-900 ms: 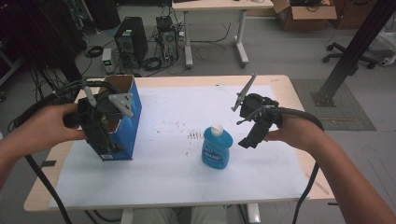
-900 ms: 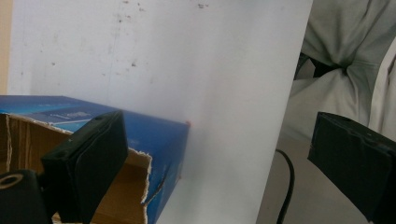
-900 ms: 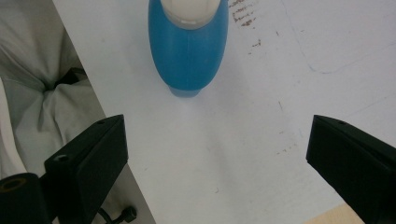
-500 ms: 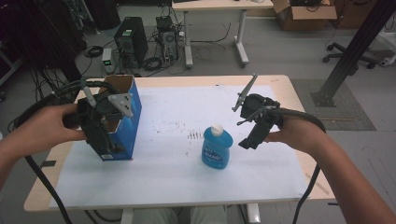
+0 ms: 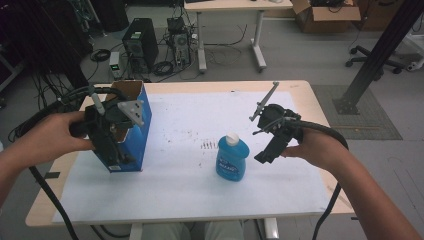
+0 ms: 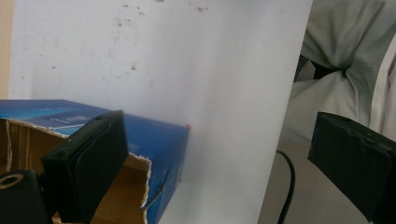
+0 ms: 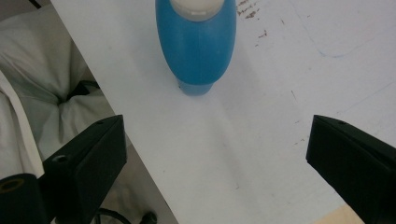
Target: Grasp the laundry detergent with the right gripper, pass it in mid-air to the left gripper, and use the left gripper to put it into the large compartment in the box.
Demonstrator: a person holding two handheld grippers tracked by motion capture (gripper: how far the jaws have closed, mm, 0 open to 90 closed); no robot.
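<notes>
The left tongs are held wide open at the blue cardboard box, which stands upright with its top torn open near the left edge of the white-covered worktop. In the left gripper view one jaw is seen just over the box's open mouth and the other well clear of it past the worktop's edge; nothing is gripped. The right tongs are likewise spread wide and empty, held above the worktop just right of the blue bottle. The bottle, with a white cap, stands upright near the worktop's middle, well apart from the box.
</notes>
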